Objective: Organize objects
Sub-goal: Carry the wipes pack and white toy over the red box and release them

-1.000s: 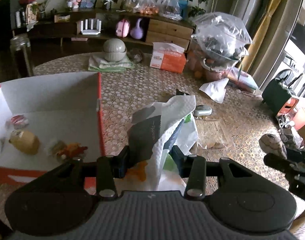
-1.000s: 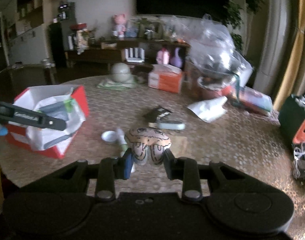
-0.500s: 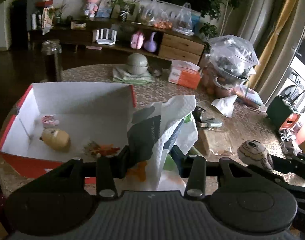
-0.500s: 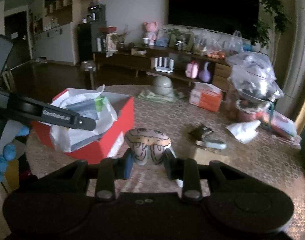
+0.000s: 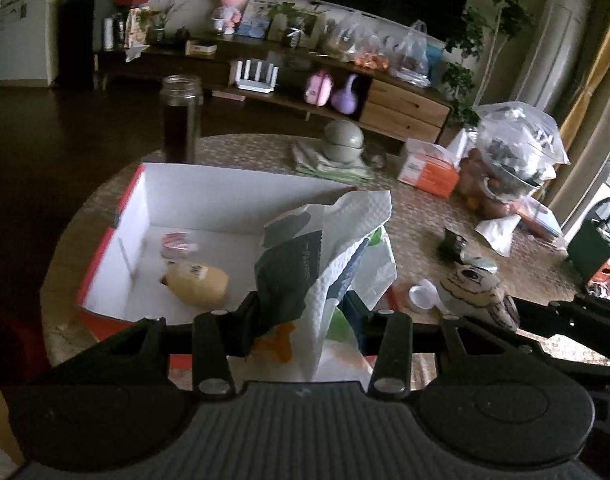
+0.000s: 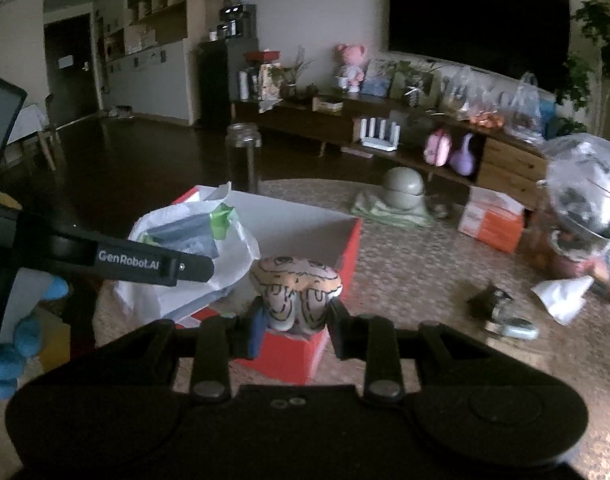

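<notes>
The left gripper [image 5: 303, 312] clamped a crumpled white plastic bag [image 5: 337, 248] and the right gripper [image 6: 295, 320] a striped plush toy [image 6: 297, 284] above the red-sided white cardboard box [image 6: 349, 248], seemingly for dropping in.

Box [image 5: 241, 196] floor partly behind bag [image 5: 329, 264]

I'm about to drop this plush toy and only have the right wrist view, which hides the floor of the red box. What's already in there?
Observer: A tan bottle lies on its side on the floor of the red box, left of the white plastic bag.
Operator: Anything else inside?
Observer: A small pink packet lies behind the bottle, nearer the back wall.
Operator: Anything loose near my plush toy?
Observer: A small white cap sits on the table just outside the box's right side.
</notes>
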A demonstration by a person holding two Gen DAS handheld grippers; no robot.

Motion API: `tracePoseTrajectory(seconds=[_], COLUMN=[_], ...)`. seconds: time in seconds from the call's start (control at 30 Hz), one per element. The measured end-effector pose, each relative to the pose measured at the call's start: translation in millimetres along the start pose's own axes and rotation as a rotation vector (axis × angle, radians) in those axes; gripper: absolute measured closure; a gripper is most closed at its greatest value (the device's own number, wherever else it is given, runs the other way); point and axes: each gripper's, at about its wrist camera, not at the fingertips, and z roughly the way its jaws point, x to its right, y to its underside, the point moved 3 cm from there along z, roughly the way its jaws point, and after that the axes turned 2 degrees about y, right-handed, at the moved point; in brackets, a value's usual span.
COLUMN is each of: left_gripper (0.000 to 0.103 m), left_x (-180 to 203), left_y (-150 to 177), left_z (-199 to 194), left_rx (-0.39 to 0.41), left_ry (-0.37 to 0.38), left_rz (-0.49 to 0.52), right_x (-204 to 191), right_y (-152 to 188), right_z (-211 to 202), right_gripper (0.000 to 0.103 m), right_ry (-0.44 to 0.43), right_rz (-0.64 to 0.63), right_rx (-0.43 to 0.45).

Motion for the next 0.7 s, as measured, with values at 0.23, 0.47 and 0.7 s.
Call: tracePoseTrajectory(seconds=[0.23,0.47,0.7], left_gripper=[0.059,0.059,0.059], left_x=[-32.6,-60.0,-77.7], left_y=[-17.0,-37.2,-41.8], left_z=[4.8,15.0,50.9], left_rx=[0.004,0.018,-0.007], left_ry=[-0.061,-0.113,-0.222], left_rz=[0.026,0.045,0.137], right_x=[-27.1,-46.1,-47.6], right_y=[-24.2,-42.7,-43.6], right_z=[27.8,59.6,100.5], right_gripper=[0.071,0.071,0.071], right_ry=[-0.05,-0.063,-0.044], right_rz=[-0.006,-0.047,-0.073], right_rx=[-0.01,-0.017,-0.068])
